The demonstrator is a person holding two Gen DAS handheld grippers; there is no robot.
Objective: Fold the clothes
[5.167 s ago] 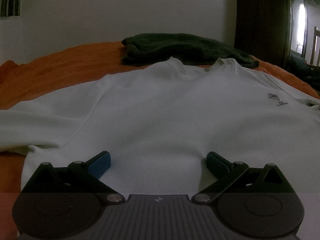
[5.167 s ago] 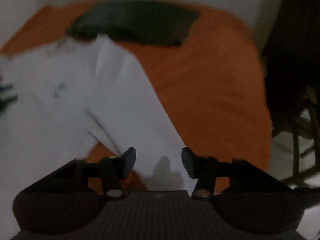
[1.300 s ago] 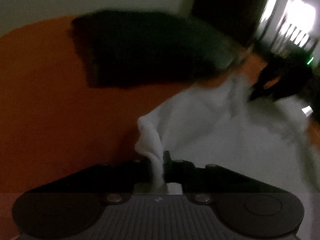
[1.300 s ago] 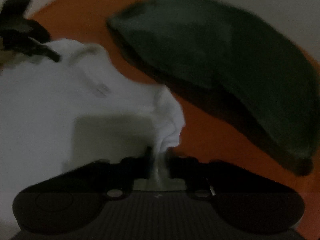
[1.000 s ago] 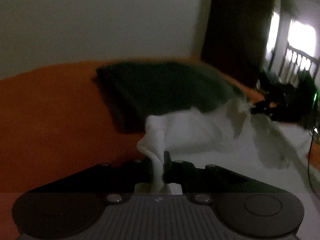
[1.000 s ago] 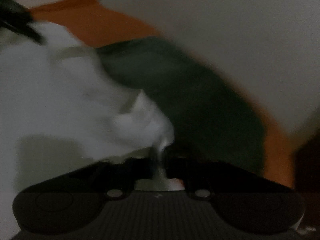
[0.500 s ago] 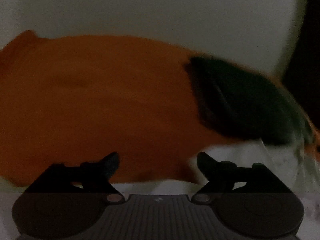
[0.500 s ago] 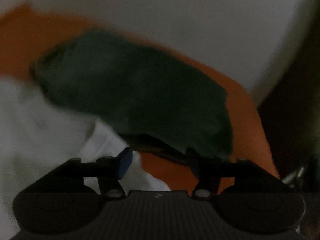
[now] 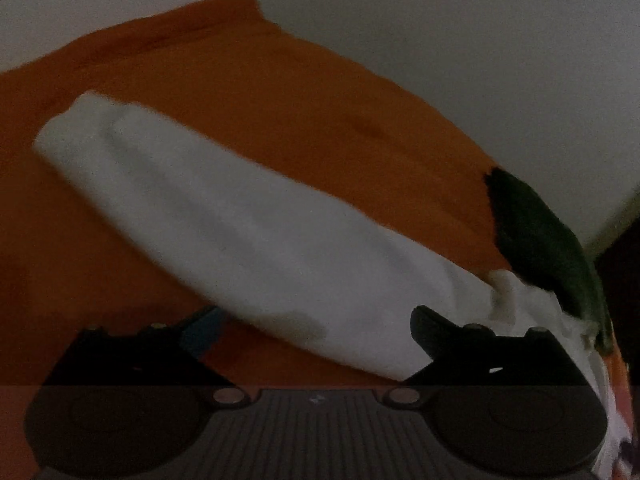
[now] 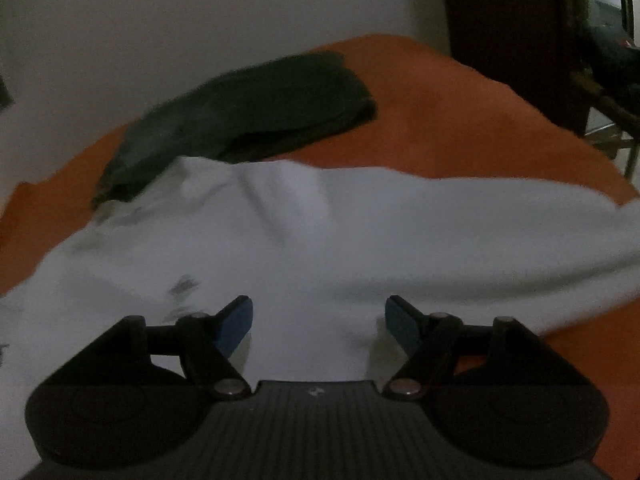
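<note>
A white long-sleeved shirt (image 10: 304, 240) lies on the orange bed cover (image 10: 460, 112). In the left wrist view one white sleeve (image 9: 224, 220) stretches away to the upper left across the orange cover (image 9: 256, 92). My left gripper (image 9: 316, 330) is open just above the sleeve's near end, holding nothing. In the right wrist view the other sleeve (image 10: 500, 232) runs off to the right. My right gripper (image 10: 318, 322) is open over the shirt near the shoulder, with only cloth below its blue pads.
A folded dark green garment (image 10: 248, 116) lies on the bed behind the shirt's collar, also at the right in the left wrist view as a dark green garment (image 9: 540, 240). A pale wall (image 9: 480, 40) stands behind the bed. Dark furniture (image 10: 520, 20) is at the far right.
Both grippers held bunched shirt cloth a second ago and have since let go and opened. The left view has swung left onto one sleeve, the right view onto the other.
</note>
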